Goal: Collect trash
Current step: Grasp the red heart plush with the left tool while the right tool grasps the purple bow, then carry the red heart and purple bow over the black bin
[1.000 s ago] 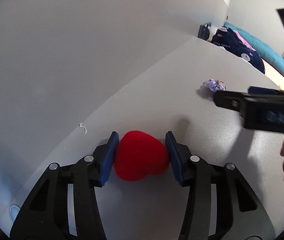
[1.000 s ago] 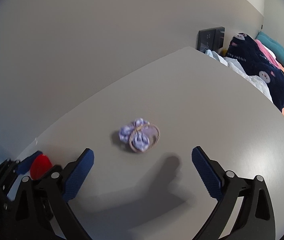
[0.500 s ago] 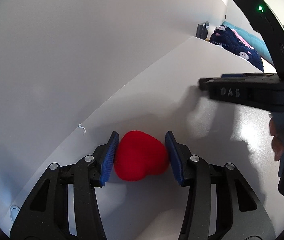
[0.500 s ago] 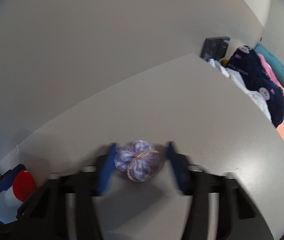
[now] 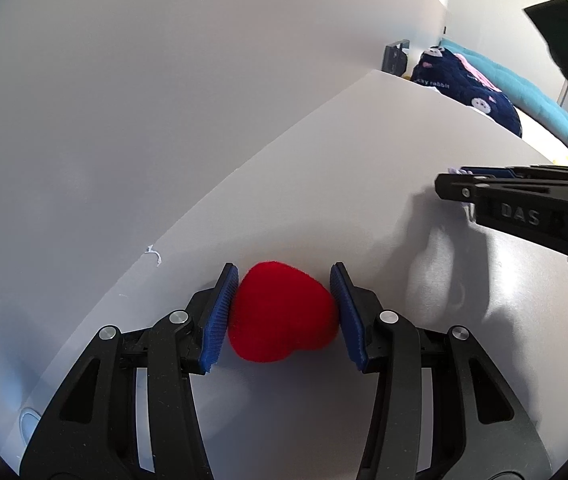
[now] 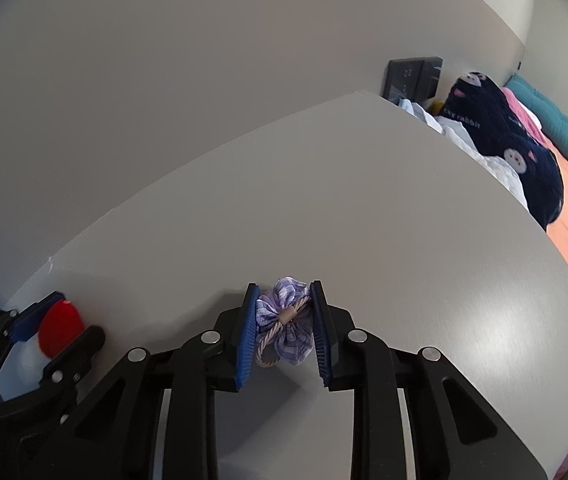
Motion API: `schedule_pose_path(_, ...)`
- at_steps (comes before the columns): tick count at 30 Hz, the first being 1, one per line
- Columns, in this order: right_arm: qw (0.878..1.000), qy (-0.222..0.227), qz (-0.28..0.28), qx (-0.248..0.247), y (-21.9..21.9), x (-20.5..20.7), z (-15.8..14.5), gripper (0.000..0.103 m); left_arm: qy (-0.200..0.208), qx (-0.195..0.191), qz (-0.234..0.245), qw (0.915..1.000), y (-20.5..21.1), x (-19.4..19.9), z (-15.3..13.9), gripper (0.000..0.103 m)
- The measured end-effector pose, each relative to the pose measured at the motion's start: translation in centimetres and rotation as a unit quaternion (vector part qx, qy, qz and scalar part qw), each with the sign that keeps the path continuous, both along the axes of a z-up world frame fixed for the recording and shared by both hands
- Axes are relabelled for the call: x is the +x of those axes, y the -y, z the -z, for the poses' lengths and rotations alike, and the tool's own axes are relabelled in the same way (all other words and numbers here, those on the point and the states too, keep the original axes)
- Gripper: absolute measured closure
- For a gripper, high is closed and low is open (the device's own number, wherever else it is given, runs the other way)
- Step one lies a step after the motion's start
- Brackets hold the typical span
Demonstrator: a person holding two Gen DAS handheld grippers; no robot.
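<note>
The right gripper (image 5: 456,184) hides most of the purple scrunchie (image 5: 455,169).

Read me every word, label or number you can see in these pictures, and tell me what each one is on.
"DAS": raised letters on the black right gripper finger, left wrist view.
"...cky rabbit", first letters cut off: white print on the navy blue plush blanket.
Markings on the dark wall panel: too small to read.

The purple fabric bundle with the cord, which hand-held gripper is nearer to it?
Right. The right hand-held gripper is closing around the purple fabric bundle; the left hand-held gripper is off to the side, clamped on the red pom-pom.
</note>
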State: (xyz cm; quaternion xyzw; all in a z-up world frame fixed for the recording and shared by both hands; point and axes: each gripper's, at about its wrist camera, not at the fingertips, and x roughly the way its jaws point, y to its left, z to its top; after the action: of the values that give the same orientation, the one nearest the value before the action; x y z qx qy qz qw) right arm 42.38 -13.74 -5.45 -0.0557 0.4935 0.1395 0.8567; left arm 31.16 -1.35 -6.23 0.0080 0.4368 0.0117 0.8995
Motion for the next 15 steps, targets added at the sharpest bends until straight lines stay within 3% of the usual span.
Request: schedule_pose_path(15,0.999,0.019,0.002,0.027,2.8,-4.7,-4.1,0.076,0.020,0.004,0.008,0.9997,2.4,-3.4,-3.7,0.056)
